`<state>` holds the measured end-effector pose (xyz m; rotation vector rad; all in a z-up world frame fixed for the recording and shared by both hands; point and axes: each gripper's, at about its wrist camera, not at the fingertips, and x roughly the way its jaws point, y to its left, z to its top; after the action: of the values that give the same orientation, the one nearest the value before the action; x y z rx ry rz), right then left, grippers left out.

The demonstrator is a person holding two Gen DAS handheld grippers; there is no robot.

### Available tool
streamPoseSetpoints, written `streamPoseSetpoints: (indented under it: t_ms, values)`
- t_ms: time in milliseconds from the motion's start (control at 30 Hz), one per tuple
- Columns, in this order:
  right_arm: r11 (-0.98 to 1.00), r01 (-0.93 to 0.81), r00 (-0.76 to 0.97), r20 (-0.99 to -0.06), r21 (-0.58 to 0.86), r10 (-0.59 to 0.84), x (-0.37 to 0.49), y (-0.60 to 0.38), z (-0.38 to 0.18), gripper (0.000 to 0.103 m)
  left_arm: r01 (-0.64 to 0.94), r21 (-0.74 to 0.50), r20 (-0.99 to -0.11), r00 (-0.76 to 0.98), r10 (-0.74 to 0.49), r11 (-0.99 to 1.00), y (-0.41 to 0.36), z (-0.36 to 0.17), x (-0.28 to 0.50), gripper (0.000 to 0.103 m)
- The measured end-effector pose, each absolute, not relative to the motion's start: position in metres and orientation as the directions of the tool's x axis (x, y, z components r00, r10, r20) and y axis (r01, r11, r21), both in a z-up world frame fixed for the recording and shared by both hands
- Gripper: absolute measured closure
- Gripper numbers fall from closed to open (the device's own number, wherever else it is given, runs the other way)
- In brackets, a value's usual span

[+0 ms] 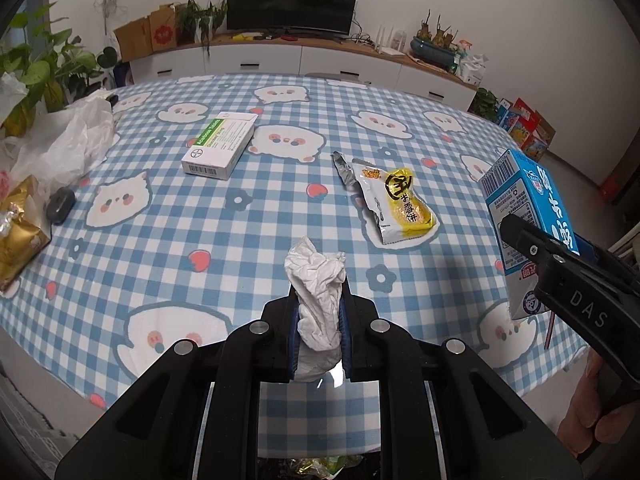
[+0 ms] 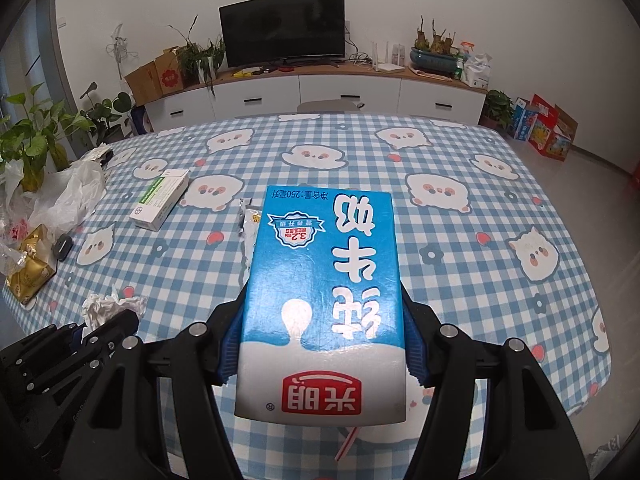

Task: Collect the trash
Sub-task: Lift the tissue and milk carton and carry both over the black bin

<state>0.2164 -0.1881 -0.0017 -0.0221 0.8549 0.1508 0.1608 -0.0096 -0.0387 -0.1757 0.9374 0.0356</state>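
My left gripper [image 1: 319, 312] is shut on a crumpled white tissue [image 1: 318, 276], held above the near part of the checked tablecloth [image 1: 240, 248]. My right gripper [image 2: 322, 344] is shut on a blue and white milk carton [image 2: 324, 280], held upside down above the table; the carton also shows at the right of the left wrist view [image 1: 524, 216]. A yellow and white snack wrapper [image 1: 394, 200] lies on the table ahead, mostly hidden behind the carton in the right wrist view [image 2: 250, 224]. A white and green medicine box [image 1: 220, 146] lies further left, also in the right wrist view [image 2: 160, 200].
A white plastic bag [image 1: 68, 140], a gold packet [image 1: 18, 232] and a small dark object [image 1: 60, 204] sit at the table's left edge. Potted plants [image 1: 36, 68] stand beyond. A white cabinet [image 1: 304, 60] with a TV is behind the table. Some rubbish shows below the left gripper [image 1: 320, 466].
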Motion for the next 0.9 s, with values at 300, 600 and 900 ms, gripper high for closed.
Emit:
streamPoseSetpoints:
  t_ms: [300, 600, 900]
  values:
    - [0.987, -0.150, 0.642, -0.754, 0.055, 0.140, 0.182, -0.190, -0.004, 0.043, -0.114, -0.150, -0.799, 0.600, -0.052, 0.982, -0.005, -0.038, 0.128, 0.088]
    - [0.985, -0.160, 0.634, -0.758, 0.067, 0.154, 0.149, -0.192, -0.010, 0.043, -0.117, -0.153, -0.806, 0.589, -0.055, 0.981, -0.006, -0.048, 0.096, 0.088]
    - [0.980, -0.177, 0.629, -0.756, 0.086, 0.180, 0.114, -0.192, -0.017, 0.043, -0.119, -0.174, -0.808, 0.585, -0.073, 0.977, -0.006, -0.060, 0.057, 0.088]
